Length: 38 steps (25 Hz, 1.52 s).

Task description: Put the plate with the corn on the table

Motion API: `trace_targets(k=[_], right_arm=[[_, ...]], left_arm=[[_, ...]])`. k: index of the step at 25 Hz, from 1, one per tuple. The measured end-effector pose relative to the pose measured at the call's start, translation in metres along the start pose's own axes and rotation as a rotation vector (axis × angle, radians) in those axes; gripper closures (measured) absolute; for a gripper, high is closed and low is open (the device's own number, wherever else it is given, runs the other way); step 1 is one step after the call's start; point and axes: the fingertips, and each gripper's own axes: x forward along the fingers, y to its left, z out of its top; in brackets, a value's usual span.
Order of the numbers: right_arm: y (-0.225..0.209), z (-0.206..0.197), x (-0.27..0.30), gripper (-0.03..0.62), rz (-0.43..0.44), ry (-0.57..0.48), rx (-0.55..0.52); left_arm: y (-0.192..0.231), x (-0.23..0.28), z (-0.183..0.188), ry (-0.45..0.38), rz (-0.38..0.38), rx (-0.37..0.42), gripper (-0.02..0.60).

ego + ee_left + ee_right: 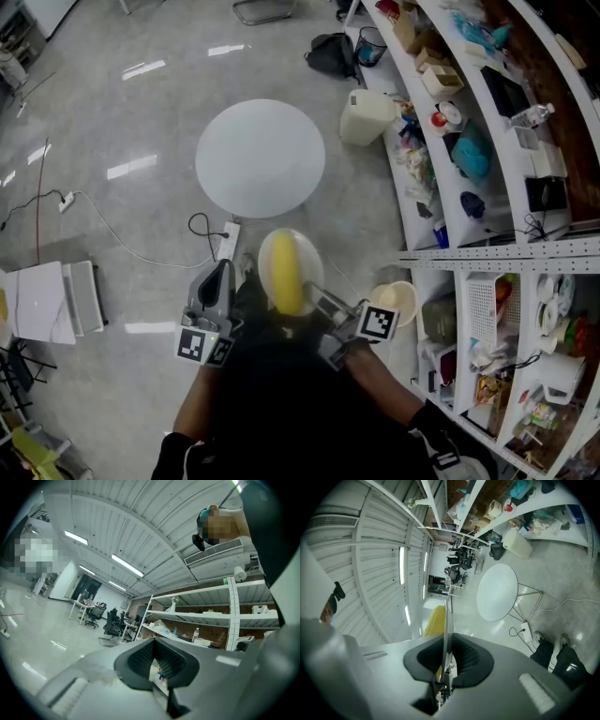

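Seen from the head view, looking steeply down, the right gripper (317,298) grips the rim of a pale plate (313,266). Its jaws are only narrowly apart, with the plate's thin edge pinched between them. A yellow ear of corn (287,274) lies lengthwise on the plate. The plate is held in the air above the shiny floor, close in front of the person's body. A round white table (261,157) stands apart from it at twelve o'clock. The left gripper (221,277) hovers near the plate at nine o'clock, its jaws slightly parted and empty. Cluttered shelves (497,253) stand at three o'clock.
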Motion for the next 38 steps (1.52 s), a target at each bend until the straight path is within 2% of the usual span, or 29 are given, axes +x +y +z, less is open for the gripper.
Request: trace_targets(k=[13, 25, 33, 38], right_arm=[[0.012, 0.031, 0.049, 0.554, 0.016, -0.031, 0.024], [0.024, 0.077, 0.116, 0.555, 0.021, -0.054, 0.031], [0.031, 0.095, 0.153, 0.554, 0.024, -0.07, 0.013], [0.033, 0.103, 0.163, 0.556, 0.033, -0.069, 0.019]], left_arm=[[0.05, 0.043, 0.004, 0.006, -0.033, -0.028, 0.578], [0.105, 0.098, 0.027, 0.01, -0.074, -0.048, 0.578], [0.145, 0.114, 0.039, 0.008, -0.113, -0.042, 0.578], [0.154, 0.123, 0.043, 0.012, -0.1, -0.066, 0.578]])
